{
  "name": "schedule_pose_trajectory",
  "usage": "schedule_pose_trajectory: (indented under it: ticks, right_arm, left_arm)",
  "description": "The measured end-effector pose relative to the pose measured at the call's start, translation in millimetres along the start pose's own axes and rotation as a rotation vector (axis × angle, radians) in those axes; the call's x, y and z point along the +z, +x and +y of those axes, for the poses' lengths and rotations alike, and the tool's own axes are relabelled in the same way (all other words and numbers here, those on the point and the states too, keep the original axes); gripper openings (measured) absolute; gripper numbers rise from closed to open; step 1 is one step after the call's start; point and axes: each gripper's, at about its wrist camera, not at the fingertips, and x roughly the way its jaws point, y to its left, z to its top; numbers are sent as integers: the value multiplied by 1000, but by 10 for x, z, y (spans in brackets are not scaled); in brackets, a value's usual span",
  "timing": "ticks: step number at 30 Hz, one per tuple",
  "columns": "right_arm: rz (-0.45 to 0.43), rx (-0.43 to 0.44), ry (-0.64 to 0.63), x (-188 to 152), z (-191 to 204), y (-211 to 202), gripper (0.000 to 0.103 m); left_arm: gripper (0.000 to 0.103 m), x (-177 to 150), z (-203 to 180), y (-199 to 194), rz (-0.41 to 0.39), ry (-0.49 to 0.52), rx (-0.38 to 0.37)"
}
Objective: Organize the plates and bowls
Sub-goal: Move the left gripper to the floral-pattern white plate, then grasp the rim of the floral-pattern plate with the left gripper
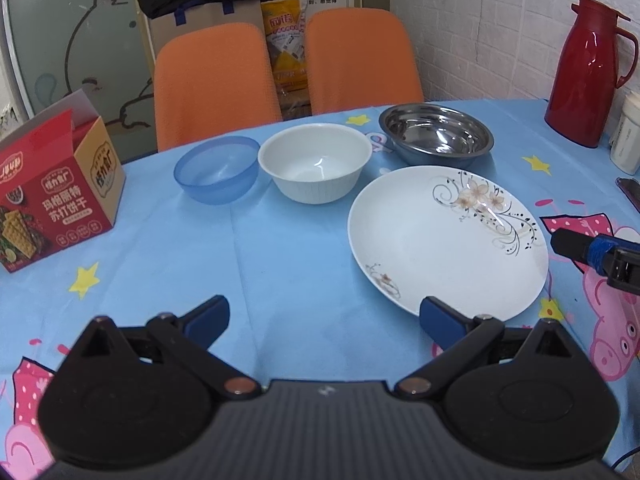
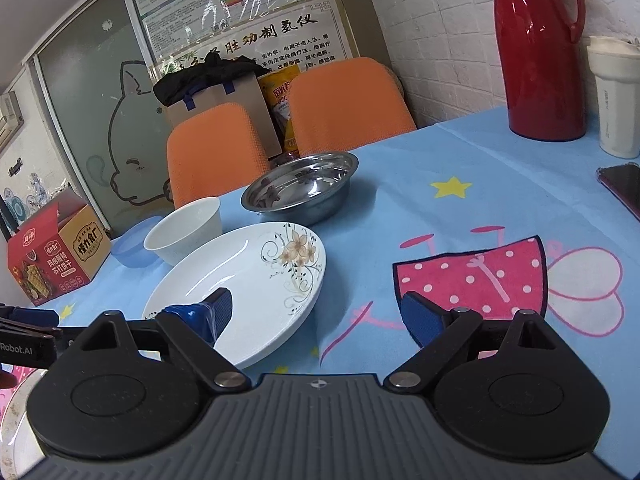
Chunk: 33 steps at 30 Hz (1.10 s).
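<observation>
A white flowered plate (image 1: 444, 236) (image 2: 248, 276) lies on the blue cartoon tablecloth. Behind it stand a blue plastic bowl (image 1: 218, 168) (image 2: 132, 248), a white bowl (image 1: 316, 160) (image 2: 184, 232) and a steel bowl (image 1: 436, 132) (image 2: 304, 188), all empty and apart. My left gripper (image 1: 324, 318) is open above bare cloth, its right finger at the plate's near rim. My right gripper (image 2: 318, 312) (image 1: 580, 248) is open just right of the plate, gripping nothing. In its own view its taped left finger overlaps the plate's near side.
A red cracker box (image 1: 56, 192) stands at the left. A red thermos (image 1: 588, 72), a white cup (image 2: 616, 96) and a phone (image 2: 624, 184) are at the right. Two orange chairs (image 1: 216, 80) stand behind the table's far edge.
</observation>
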Motion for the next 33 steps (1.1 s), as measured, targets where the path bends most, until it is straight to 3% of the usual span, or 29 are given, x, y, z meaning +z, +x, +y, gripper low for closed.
schedule_pose_trajectory:
  ticks: [5,11,20,24,33]
  right_arm:
    - [15,3,-38,126,42,177,79]
    - [91,11,-115,189,159,471,79]
    - [190,10,-198,111,286,819,81]
    - [180,-16,-278,39,395,843,82]
    - [158,-13,-280,9,470,858,83]
  left_arm:
    - [100,212,-28,224,36,-21,-79]
    - [100,419,-45,625,97,-62,-143]
    - [99,469,-61,956,135,-81,-145]
    - [98,431,-80,1049,157,-84,-148]
    - [91,365,-124,999,114,-65,-107]
